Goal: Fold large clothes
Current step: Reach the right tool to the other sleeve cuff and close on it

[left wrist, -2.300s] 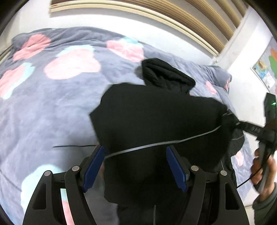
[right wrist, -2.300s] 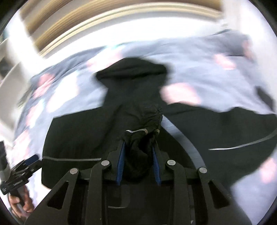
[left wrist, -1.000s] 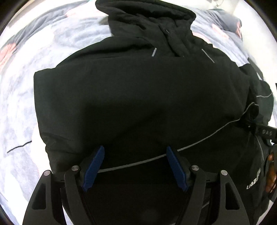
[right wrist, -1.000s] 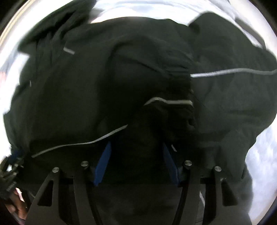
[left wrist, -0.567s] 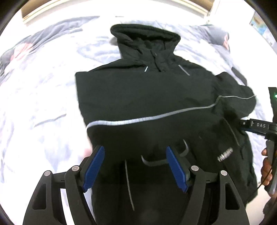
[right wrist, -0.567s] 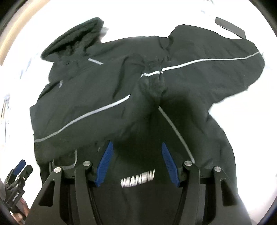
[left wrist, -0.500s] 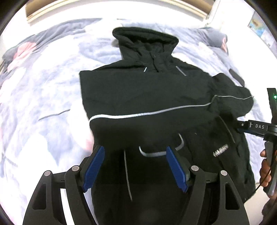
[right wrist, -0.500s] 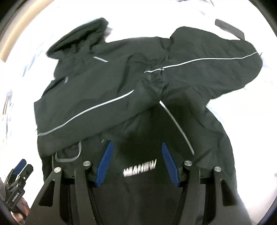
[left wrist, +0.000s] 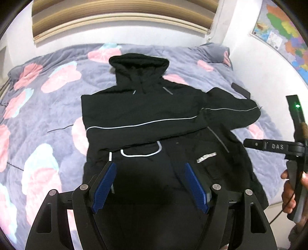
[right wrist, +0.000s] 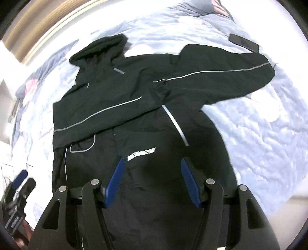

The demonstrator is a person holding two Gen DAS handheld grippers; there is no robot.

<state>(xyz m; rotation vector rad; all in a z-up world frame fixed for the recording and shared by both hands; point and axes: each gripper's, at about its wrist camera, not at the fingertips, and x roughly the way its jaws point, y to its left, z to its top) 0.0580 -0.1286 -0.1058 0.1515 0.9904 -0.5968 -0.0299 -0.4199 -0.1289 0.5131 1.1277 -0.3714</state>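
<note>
A black hooded jacket [left wrist: 146, 107] lies face up on the bed, hood [left wrist: 138, 63] toward the headboard. One sleeve [left wrist: 138, 123] is folded across the chest, its cuff near the middle. The other sleeve [right wrist: 231, 77] stretches out to the right. My left gripper [left wrist: 150, 166] hovers open above the jacket's lower front, nothing between its fingers. My right gripper [right wrist: 152, 161] hangs over the white chest logo [right wrist: 141, 153]; its jaws are opening and hold nothing. The right gripper [left wrist: 269, 146] also shows at the left wrist view's right edge, held by a hand [left wrist: 288, 192].
The bed carries a grey quilt [left wrist: 48, 96] with pink prints. A dark phone [right wrist: 243, 42] lies on it past the outstretched sleeve. A wooden slatted headboard [left wrist: 115, 11] runs along the far wall. A map [left wrist: 284, 34] hangs at the right.
Both grippers have risen and pulled back, so the whole jacket now shows. The right gripper let go of the sleeve cuff, which now rests across the chest.
</note>
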